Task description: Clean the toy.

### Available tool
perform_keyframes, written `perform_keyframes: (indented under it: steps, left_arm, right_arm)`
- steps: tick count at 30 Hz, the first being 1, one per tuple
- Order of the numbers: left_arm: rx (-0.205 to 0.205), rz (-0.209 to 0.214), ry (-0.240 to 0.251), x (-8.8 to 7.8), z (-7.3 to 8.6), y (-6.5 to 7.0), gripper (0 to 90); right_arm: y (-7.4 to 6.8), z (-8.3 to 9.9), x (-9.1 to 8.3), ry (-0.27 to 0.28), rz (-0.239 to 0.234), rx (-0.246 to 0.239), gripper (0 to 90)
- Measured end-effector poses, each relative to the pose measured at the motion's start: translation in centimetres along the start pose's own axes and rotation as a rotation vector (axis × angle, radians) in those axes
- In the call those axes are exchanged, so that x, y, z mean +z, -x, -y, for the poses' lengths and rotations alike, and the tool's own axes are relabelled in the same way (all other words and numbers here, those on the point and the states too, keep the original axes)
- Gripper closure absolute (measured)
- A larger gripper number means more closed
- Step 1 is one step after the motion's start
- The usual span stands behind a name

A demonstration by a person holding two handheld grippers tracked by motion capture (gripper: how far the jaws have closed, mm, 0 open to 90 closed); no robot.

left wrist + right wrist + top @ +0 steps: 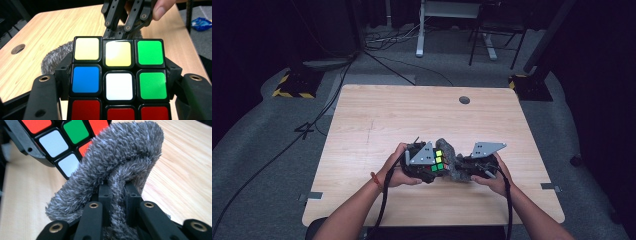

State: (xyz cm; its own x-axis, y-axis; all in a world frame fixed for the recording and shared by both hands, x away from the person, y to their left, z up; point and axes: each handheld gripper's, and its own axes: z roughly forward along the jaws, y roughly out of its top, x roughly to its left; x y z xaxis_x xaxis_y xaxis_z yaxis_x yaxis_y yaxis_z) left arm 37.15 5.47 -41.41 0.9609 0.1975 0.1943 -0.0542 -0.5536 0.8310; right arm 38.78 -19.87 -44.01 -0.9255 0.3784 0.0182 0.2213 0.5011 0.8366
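Cube (pixel 118 75): clamped in left gripper (pixel 117 100) above table (pixel 377 115).
Cloth (pixel 120 165): pinched by right gripper (pixel 117 195), touching cube.
Advice: hold cube steady, wipe each face firmly.

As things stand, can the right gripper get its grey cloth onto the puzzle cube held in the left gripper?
Probably yes. The right gripper is shut on the grey cloth, which already bulges against the cube clamped in the left gripper. Nothing lies between them.
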Motion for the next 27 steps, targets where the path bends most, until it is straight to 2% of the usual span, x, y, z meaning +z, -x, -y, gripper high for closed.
perform_keyframes:
  steps: [4,6,9,11,14,16,20,24,27]
  left_arm:
    - [0.005,0.010,0.010,0.0,0.0,0.0,33.6]
    - [0.005,0.012,0.017,-0.1,-0.1,0.1,33.6]
    - [0.013,0.009,0.026,-0.3,-0.2,0.1,33.6]
    - [0.003,0.026,0.044,-0.4,-0.2,0.1,33.6]
    - [0.009,0.029,0.035,-0.1,-0.1,0.1,33.6]
    - [0.006,0.034,0.047,-0.1,0.0,0.1,33.4]
    - [0.004,0.026,0.038,-0.2,0.2,0.0,32.9]
    - [0.009,0.019,0.037,-0.3,0.2,0.0,32.7]
    - [0.024,0.012,0.013,-0.1,0.2,0.0,32.6]
  right_arm:
    - [-0.1,0.0,0.2,-0.001,-0.029,0.009,79.8]
    - [-0.3,0.0,0.4,-0.021,-0.025,-0.004,79.8]
    - [-0.2,0.1,0.6,-0.030,-0.030,0.007,79.8]
    - [-0.2,0.2,0.8,-0.032,-0.042,0.016,79.8]
    - [-0.4,0.2,0.9,0.008,-0.099,0.012,79.8]
    - [-0.6,0.1,0.8,0.016,-0.103,0.000,79.8]
    - [-0.1,0.3,0.1,0.089,-0.151,0.040,79.9]
    - [0.1,0.1,-0.8,0.147,-0.168,0.046,80.0]
    - [0.0,-0.1,-1.2,0.169,-0.171,0.034,80.0]
